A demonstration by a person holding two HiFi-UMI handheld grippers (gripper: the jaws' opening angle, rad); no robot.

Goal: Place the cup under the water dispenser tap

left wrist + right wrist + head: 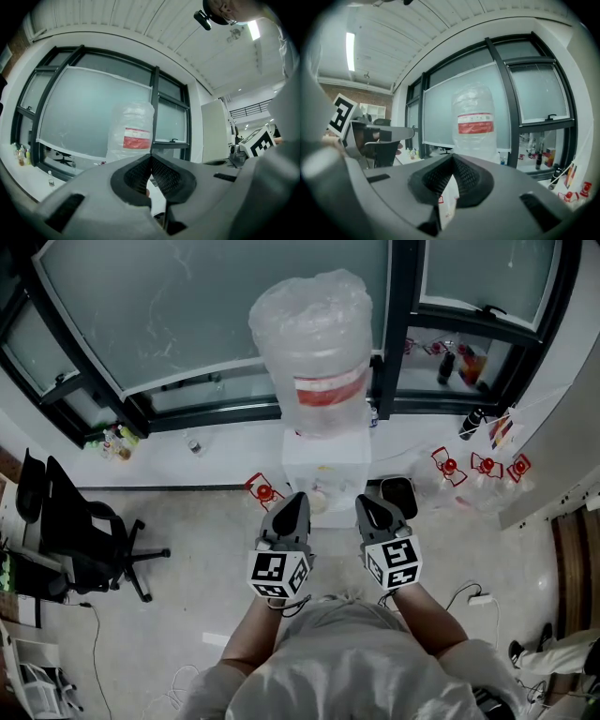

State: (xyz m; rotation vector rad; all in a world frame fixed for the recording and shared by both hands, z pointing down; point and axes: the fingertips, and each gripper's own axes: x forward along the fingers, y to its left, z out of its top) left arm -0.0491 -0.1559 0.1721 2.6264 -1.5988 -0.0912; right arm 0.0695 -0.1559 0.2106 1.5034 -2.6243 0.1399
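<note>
The white water dispenser [323,460] stands against the window with a big plastic-wrapped bottle [314,343] on top, which bears a red label. Both gripper views look at this bottle [133,133] [475,124] from straight in front. My left gripper [298,498] and right gripper [366,502] are side by side, level, pointing at the dispenser's front. Each gripper's jaws meet at the tips, left [151,157] and right [452,157], with only the white dispenser showing through the slit behind. A pale round shape [319,501] sits low on the dispenser front between the grippers; I cannot tell if it is the cup.
A black office chair [84,531] stands at the left. Small red-and-white objects [265,490] [448,465] lie on the floor beside the dispenser. A black bin [398,493] is at its right. Bottles [117,442] line the window ledge. Cables [469,594] trail on the floor.
</note>
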